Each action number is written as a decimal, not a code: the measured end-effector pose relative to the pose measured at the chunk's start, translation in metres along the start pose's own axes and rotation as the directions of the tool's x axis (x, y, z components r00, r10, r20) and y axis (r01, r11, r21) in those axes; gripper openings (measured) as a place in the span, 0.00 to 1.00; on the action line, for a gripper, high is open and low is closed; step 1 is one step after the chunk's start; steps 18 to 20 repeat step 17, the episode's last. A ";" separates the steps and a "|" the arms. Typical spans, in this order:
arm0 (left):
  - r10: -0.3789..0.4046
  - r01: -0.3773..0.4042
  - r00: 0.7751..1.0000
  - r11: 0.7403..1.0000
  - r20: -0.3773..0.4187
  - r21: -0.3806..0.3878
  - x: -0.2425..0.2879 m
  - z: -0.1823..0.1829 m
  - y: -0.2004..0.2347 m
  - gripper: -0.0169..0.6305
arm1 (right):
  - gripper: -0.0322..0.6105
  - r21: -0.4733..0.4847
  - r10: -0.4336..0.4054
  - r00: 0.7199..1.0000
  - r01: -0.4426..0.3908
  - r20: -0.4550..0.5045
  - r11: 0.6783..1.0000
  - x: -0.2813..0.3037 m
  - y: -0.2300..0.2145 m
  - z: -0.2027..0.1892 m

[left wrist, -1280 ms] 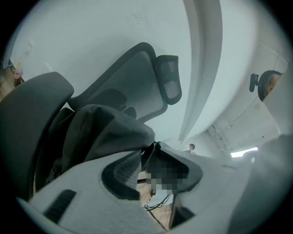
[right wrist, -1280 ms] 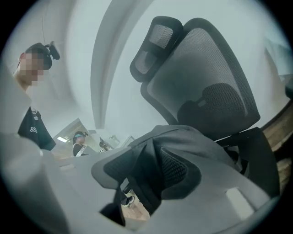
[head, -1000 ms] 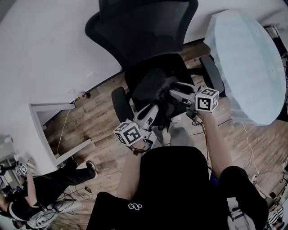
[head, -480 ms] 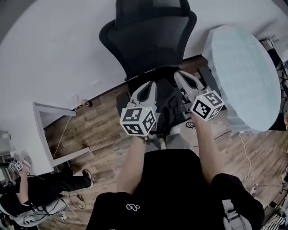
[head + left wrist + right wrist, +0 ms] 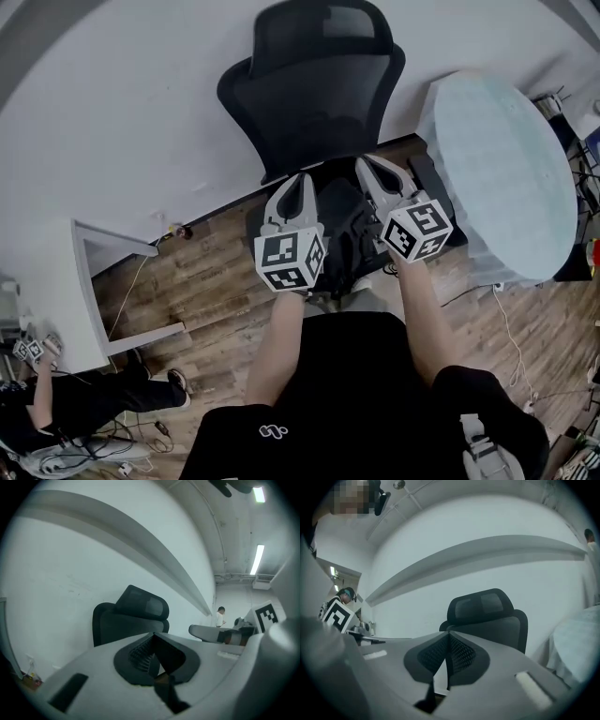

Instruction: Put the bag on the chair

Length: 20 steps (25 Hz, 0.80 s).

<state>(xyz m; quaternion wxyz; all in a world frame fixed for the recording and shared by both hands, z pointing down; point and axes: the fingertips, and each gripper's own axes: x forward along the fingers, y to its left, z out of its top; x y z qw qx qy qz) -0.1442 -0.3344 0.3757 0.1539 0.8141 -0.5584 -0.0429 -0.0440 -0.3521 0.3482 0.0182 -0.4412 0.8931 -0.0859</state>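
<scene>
Before chair (image 5: 319,84), left hand-held gripper (image 5: 301,179) forward, closed

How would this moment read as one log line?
left tongs: shut, empty | right tongs: shut, empty | bag: lying on chair seat, below both tongs | task: bag looks placed

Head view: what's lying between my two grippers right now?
The black bag, sitting on the chair seat, lies between the left gripper and the right gripper; the head view shows it.
</scene>
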 end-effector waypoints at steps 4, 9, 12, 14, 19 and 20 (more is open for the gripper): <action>-0.015 0.015 1.000 1.000 0.013 0.002 0.006 0.007 0.000 0.02 | 0.06 -0.018 -0.031 0.999 0.031 0.019 0.999 0.000 -0.002 0.009; -0.053 0.053 0.999 0.999 -0.008 -0.005 0.012 0.000 -0.005 0.02 | 0.07 -0.045 -0.076 0.997 0.077 0.017 0.996 -0.009 -0.011 0.010; -0.062 0.061 0.998 0.998 -0.024 -0.015 0.016 -0.006 -0.007 0.02 | 0.07 -0.045 -0.093 0.996 0.093 0.009 0.995 -0.012 -0.019 0.009; -0.067 0.067 0.997 0.998 -0.027 -0.014 0.018 -0.007 -0.005 0.02 | 0.07 -0.045 -0.091 0.996 0.091 0.003 0.995 -0.011 -0.021 0.007; -0.071 0.071 0.997 0.997 -0.024 -0.010 0.019 -0.004 0.001 0.02 | 0.07 -0.052 -0.080 0.997 0.080 -0.002 0.995 -0.007 -0.022 0.006; -0.071 0.071 0.997 0.997 -0.024 -0.010 0.019 -0.004 0.001 0.02 | 0.07 -0.052 -0.080 0.997 0.080 -0.002 0.995 -0.007 -0.022 0.006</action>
